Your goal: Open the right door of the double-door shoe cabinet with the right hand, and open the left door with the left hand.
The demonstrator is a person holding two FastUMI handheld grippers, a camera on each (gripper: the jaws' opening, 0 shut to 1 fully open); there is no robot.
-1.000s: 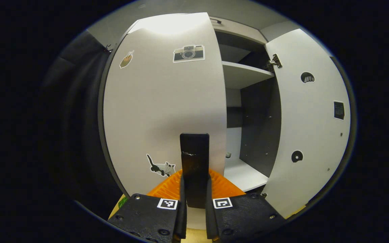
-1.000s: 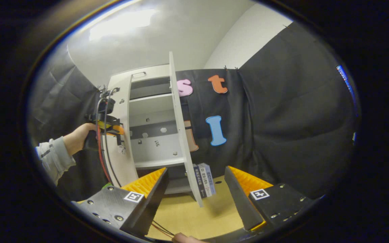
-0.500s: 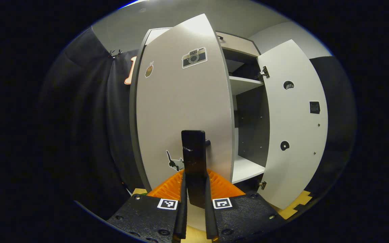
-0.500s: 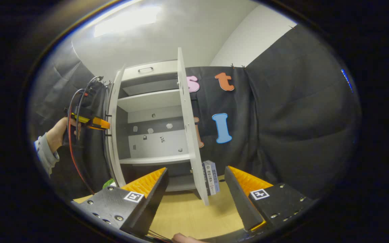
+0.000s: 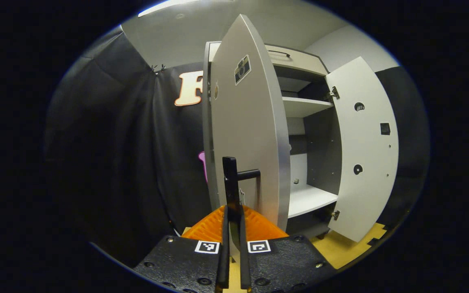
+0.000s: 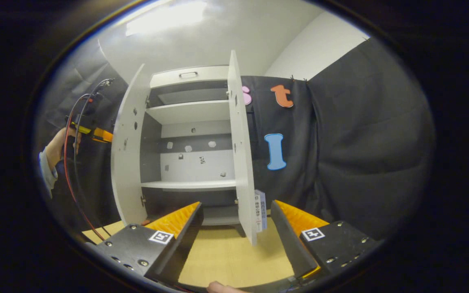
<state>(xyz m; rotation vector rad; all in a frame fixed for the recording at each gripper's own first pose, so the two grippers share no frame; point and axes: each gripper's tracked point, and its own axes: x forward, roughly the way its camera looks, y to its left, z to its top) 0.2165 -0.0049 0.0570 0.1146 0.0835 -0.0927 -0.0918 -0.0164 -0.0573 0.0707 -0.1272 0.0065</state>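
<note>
The white shoe cabinet (image 6: 189,75) stands with both doors swung out. In the left gripper view, the left door (image 5: 246,134), with a camera sticker, is turned almost edge-on to me. My left gripper (image 5: 233,211) is shut on its black bar handle (image 5: 230,179). The right door (image 5: 367,154) hangs wide open beyond the shelves (image 5: 303,106). In the right gripper view, my right gripper (image 6: 234,226) is open and holds nothing, well back from the right door (image 6: 242,154). Farther off, a hand holds the left gripper (image 6: 94,133) at the outer face of the left door (image 6: 126,158).
A few books (image 6: 260,209) stand on the wooden floor (image 6: 226,256) just behind the right door's lower edge. Black cloth walls (image 6: 352,142) close in on both sides of the cabinet. A red cable (image 6: 69,171) hangs from the left gripper.
The left door has swung further out with my left gripper shut on its handle, going from face-on to nearly edge-on. The right gripper stays open, and its view has shifted slightly.
</note>
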